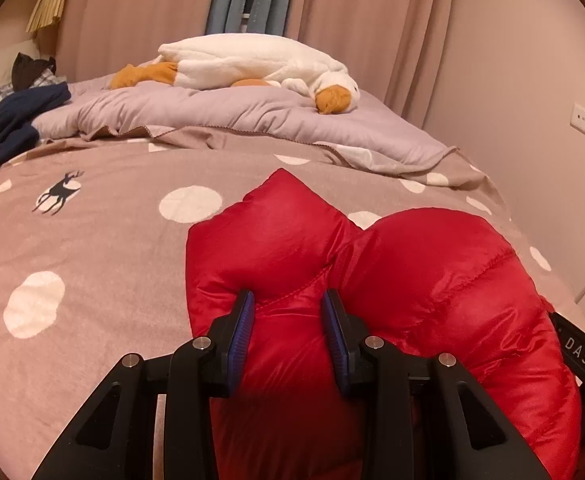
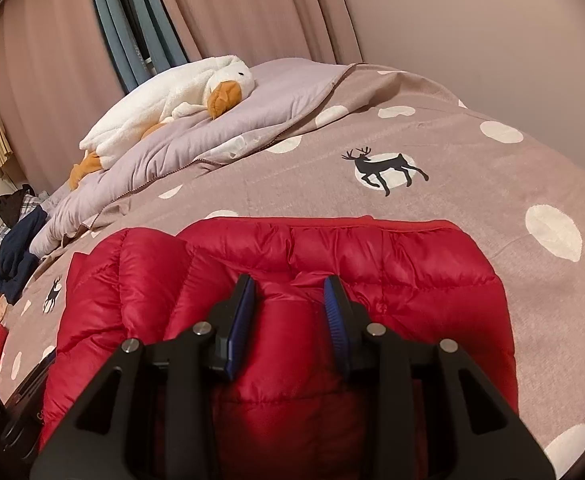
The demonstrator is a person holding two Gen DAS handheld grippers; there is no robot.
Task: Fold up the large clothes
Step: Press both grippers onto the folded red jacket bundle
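Glossy quilted jacket (image 1: 412,280); matt bedspread (image 1: 112,260)

The left gripper (image 1: 288,300) points forward and downward, its two black arms spread in a V and its blue ribbed pads (image 1: 242,330) pressed into a bulge of the red jacket (image 1: 432,280) pinched between them. The right gripper (image 2: 289,285) takes the same pose, tilted downward, with its blue pads (image 2: 240,320) clamping a raised fold of the same jacket.
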